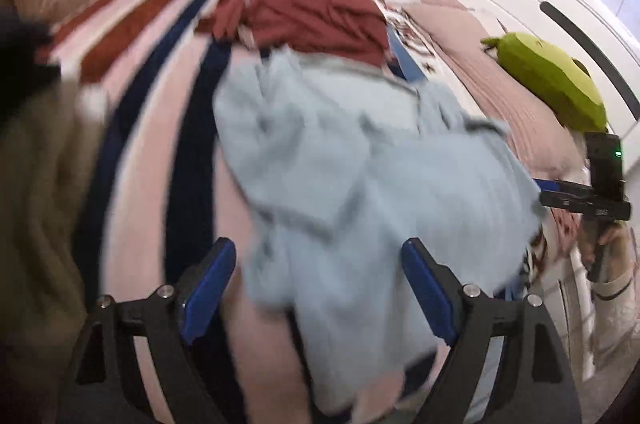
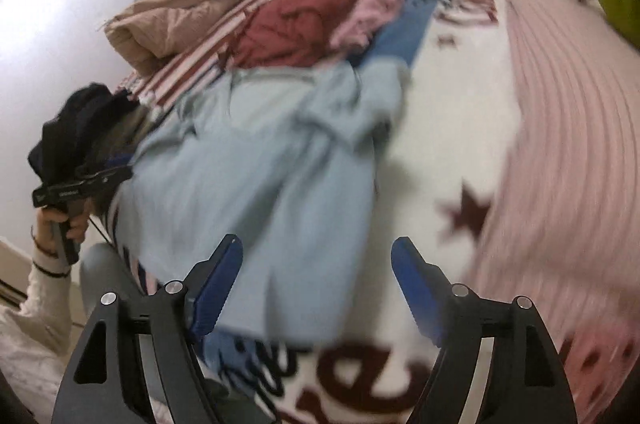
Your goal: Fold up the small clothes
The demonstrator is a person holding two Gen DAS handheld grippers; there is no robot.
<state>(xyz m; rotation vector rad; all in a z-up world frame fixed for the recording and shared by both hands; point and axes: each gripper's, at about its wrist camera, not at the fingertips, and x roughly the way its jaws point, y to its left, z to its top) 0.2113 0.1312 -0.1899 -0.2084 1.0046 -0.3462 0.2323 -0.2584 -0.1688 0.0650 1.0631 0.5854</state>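
The bed [image 2: 540,127] carries everything here, spread with a striped blanket [image 1: 152,71] and a pale cover printed with dark red stars and letters. On it, nearest both cameras, lies the light blue garment [image 1: 352,175], rumpled and only partly opened out; it is the piece in hand, and its near edge reaches down between the fingers in both wrist views. Behind it sits a dark red garment [image 1: 308,15], bunched, touching or just beside the blue one's far edge, with a small pink piece [image 2: 368,11] next to it.

The left gripper [image 1: 318,288] has its jaws wide apart and holds nothing; the blue cloth passes between them loose. The right gripper [image 2: 316,284] is likewise spread and empty, with the cloth's edge lying near its left finger.

Both views are smeared by motion, so seams and corners are hard to pick out. To do this step well, I judge each gripper should take one near corner, pinch a single layer only, and draw the cloth flat before any fold.

No basket, box or other container shows; nothing is held in one.
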